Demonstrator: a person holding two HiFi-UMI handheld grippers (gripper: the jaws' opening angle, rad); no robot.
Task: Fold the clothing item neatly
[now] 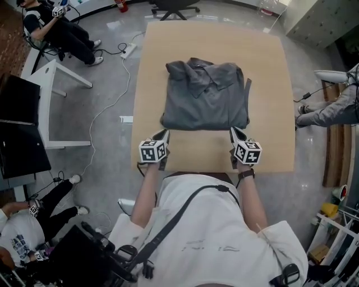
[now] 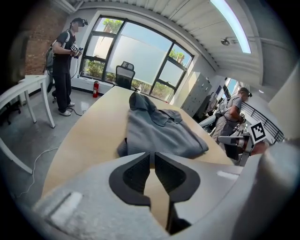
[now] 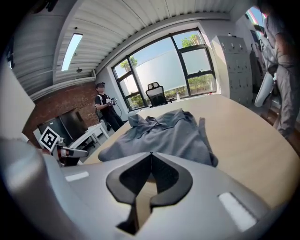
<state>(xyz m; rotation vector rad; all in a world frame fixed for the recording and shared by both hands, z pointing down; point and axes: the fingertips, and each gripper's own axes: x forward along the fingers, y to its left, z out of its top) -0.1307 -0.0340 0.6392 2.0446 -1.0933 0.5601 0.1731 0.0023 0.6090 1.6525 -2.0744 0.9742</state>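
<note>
A grey collared shirt [image 1: 205, 95] lies folded into a rectangle on the light wooden table [image 1: 269, 84], collar toward the far side. Both grippers hover just short of its near edge, apart from the cloth. My left gripper [image 1: 164, 133] is by the near left corner and my right gripper [image 1: 233, 131] by the near right corner. In the left gripper view the shirt [image 2: 154, 131] lies just ahead of the left gripper [image 2: 152, 157], whose pads stand a thin slit apart with nothing between. In the right gripper view the right gripper [image 3: 151, 157] is shut and empty before the shirt [image 3: 164, 133].
A strip of bare table lies between the shirt and the near edge. A white desk [image 1: 50, 73] and dark monitors [image 1: 19, 129] stand at the left. People sit at the far left [image 1: 56, 28], right [image 1: 336, 106] and lower left [image 1: 33, 224]. An office chair [image 1: 174, 8] stands beyond the table.
</note>
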